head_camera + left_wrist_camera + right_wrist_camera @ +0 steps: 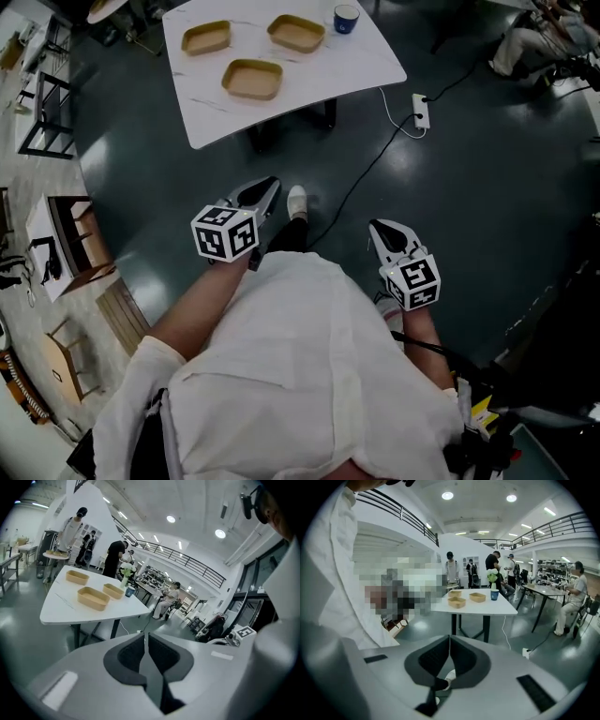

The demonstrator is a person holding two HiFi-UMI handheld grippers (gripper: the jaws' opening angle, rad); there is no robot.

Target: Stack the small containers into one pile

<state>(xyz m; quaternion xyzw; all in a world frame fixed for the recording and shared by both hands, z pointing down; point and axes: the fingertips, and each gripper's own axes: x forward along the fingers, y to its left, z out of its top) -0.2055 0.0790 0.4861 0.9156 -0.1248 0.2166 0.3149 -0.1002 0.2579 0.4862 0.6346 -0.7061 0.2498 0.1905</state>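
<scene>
Three shallow tan containers [252, 79] lay apart and unstacked on the white worktop [366, 66], at 12 o'clock from the person. A blue cup [346, 18] stood by the worktop's 1 o'clock corner. A power strip [421, 111] and its cable lay on the dark floor [487, 187]. The left gripper [272, 184] and right gripper [375, 226] hung well short of the worktop, fingers pressed together on nothing.

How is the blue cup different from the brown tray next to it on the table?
The blue cup is round; the brown tray is a rounded rectangle. The cup is narrow; the tray is wider and shallow. Both sit open side up on the white table, not touching.
</scene>
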